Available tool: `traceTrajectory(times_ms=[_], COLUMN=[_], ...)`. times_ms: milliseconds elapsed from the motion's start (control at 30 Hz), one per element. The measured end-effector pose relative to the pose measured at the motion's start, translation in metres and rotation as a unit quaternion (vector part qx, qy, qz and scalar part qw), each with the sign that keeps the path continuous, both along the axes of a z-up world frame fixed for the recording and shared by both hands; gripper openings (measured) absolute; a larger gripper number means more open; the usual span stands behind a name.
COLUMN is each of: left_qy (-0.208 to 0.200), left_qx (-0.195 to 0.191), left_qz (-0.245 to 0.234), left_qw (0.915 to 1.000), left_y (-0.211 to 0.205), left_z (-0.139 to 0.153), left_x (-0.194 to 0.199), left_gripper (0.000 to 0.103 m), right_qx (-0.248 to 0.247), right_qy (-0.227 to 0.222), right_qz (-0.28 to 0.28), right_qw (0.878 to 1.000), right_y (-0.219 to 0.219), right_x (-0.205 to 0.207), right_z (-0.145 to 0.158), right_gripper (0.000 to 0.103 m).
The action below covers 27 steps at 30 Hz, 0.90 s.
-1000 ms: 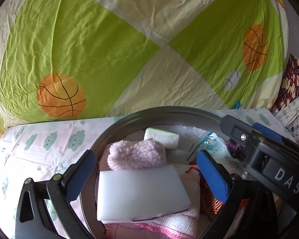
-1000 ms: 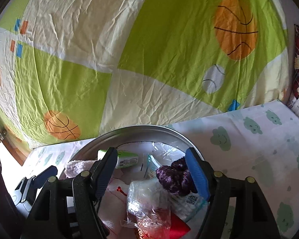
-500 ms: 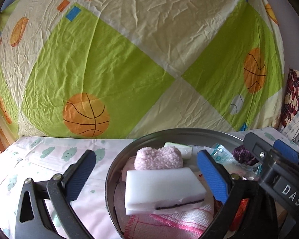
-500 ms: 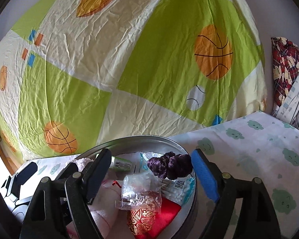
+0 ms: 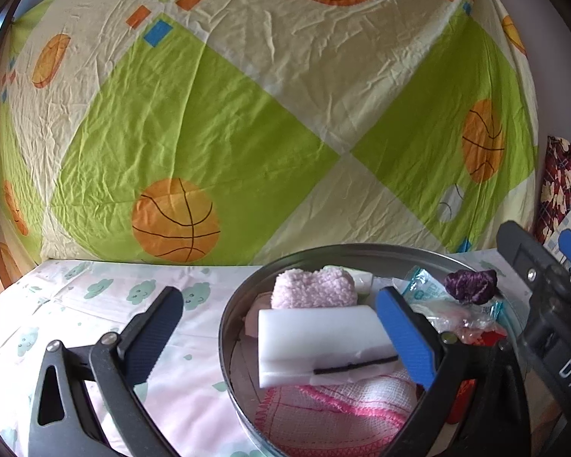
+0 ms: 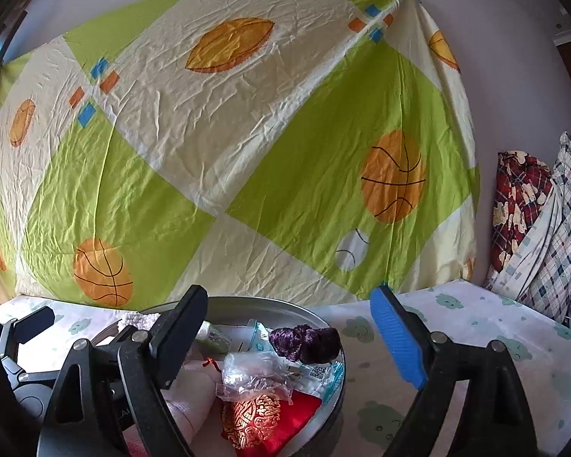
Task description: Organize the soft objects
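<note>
Down on the bed, we are looking at a round tin (image 5: 228,327) full of light, squashy things, with our left gripper (image 5: 281,323) wide open and empty, and our right gripper (image 6: 289,327) opening, empty, near the purple scrunchie (image 6: 304,344), best pinched across its middle.

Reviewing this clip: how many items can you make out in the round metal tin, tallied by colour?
White: 2, sponge block and small tube
Pink: 2, fluffy piece and cloth
Purple: 1, scrunchie
Red: 1, pouch
Clear or printed packets: 2
Total: 8 in the tin
</note>
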<state>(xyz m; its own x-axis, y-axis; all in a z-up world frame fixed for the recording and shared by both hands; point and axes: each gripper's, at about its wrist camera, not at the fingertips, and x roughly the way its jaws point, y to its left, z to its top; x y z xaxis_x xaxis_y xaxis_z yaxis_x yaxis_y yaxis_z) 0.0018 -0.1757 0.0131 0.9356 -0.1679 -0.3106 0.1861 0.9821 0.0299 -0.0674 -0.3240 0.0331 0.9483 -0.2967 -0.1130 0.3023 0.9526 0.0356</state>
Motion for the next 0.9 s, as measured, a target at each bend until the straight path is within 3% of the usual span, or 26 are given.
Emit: traceTrajectory(times_ms=[200, 400, 767, 900], left_qy=[-0.003, -0.008, -0.009, -0.007], left_qx=[0.015, 0.019, 0.007, -0.001], left_qz=[-0.006, -0.011, -0.009, -0.009], left_qw=[0.9999, 0.9997, 0.9999, 0.9999], left_y=[0.003, 0.008, 0.015, 0.019], left_z=[0.0, 0.001, 0.002, 0.002], left_x=[-0.012, -0.025, -0.039, -0.041], left_gripper=[0.103, 0.103, 0.103, 0.103], right_qx=[0.005, 0.008, -0.041, -0.04], right_qy=[-0.03, -0.011, -0.08, -0.059], right_qz=[-0.007, 0.004, -0.022, -0.016], right_qw=[1.0, 1.0, 0.996, 0.997], right_y=[-0.002, 0.004, 0.025, 0.028], right_x=[-0.019, -0.026, -0.063, -0.064], right_z=[0.003, 0.001, 0.007, 0.007], right_gripper=[0.096, 0.096, 0.098, 0.098])
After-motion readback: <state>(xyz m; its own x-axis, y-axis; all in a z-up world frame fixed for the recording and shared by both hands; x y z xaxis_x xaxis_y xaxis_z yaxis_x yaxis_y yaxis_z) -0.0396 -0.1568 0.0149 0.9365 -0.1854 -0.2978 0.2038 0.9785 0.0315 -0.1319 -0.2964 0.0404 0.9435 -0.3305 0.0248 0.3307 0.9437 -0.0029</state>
